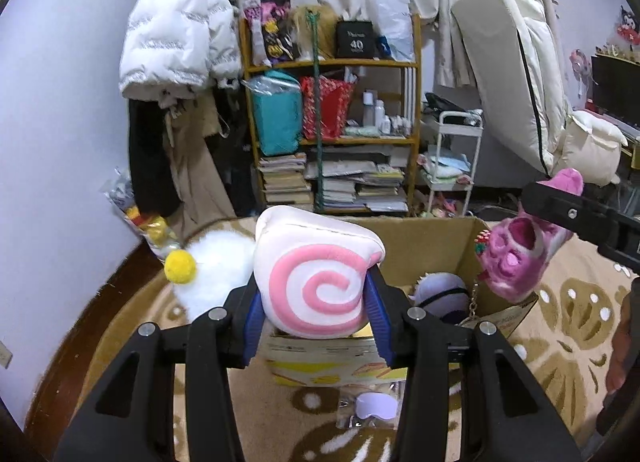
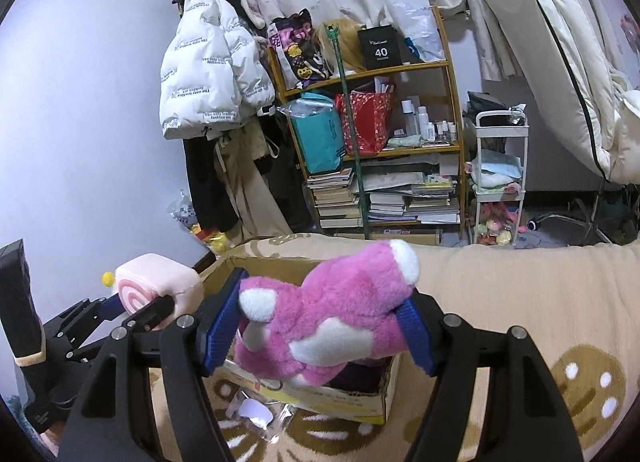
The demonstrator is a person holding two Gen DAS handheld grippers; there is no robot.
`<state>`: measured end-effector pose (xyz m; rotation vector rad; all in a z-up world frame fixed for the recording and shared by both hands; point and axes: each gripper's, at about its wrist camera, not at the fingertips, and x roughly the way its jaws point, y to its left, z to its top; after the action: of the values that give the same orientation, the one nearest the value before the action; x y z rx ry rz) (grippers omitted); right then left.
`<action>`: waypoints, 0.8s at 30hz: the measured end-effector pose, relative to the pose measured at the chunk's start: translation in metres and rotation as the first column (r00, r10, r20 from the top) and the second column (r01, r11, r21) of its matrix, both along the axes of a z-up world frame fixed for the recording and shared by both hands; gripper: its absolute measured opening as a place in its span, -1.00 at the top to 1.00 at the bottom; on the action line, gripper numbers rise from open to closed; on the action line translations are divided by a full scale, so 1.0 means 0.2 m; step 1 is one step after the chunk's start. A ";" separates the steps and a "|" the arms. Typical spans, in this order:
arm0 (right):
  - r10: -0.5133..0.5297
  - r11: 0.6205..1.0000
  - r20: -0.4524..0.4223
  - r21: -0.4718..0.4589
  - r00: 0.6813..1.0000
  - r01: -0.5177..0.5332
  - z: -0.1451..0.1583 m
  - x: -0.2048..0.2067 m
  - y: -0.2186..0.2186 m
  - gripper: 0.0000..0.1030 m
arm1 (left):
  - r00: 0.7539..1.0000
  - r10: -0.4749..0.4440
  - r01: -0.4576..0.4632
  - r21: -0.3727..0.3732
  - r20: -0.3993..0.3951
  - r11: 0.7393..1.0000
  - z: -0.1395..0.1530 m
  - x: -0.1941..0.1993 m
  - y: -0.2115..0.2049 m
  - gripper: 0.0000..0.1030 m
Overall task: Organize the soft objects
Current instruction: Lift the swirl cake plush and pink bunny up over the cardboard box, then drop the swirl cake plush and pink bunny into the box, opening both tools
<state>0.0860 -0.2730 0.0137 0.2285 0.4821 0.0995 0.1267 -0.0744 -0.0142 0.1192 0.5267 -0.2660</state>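
My left gripper (image 1: 314,294) is shut on a white plush cushion with a pink spiral (image 1: 316,286) and holds it above the near edge of an open cardboard box (image 1: 432,246); it also shows in the right wrist view (image 2: 152,286). My right gripper (image 2: 320,318) is shut on a pink and white plush toy (image 2: 324,326) and holds it over the same box (image 2: 360,394). That toy hangs at the right in the left wrist view (image 1: 516,258). A purple plush (image 1: 440,294) lies inside the box. A white fluffy plush with a yellow ball (image 1: 212,266) lies left of the box.
The box stands on a beige patterned rug (image 1: 560,326). A plastic bag with a lilac item (image 1: 376,406) lies in front of the box. Behind are a cluttered wooden shelf (image 1: 332,110), a white cart (image 1: 452,158), hanging coats (image 1: 176,34) and a folded mattress (image 1: 516,62).
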 end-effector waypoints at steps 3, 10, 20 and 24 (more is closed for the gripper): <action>0.002 1.000 -0.004 -0.004 1.000 -0.002 -0.02 0.04 0.00 -0.46 | 0.999 -0.021 0.021 0.010 -0.027 1.000 -0.04 0.05 -0.04 0.14; 0.013 1.000 -0.051 0.001 0.999 -0.013 -0.13 0.11 0.00 -0.51 | 0.998 -0.018 0.022 0.053 -0.064 0.998 -0.11 0.11 -0.09 -0.01; 0.045 0.999 -0.105 -0.002 0.993 -0.045 -0.18 0.13 0.01 -0.65 | 0.998 -0.005 0.009 0.050 -0.069 0.999 -0.13 0.10 -0.06 -0.55; 0.039 0.999 -0.101 0.004 0.994 -0.039 -0.18 0.11 0.00 -0.67 | 0.997 -0.009 0.011 0.030 -0.078 0.999 -0.11 0.10 -0.04 -0.56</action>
<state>0.1085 -0.2726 -0.0216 0.2274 0.5878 0.1268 0.1475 -0.0820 -0.0369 0.1414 0.6074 -0.2732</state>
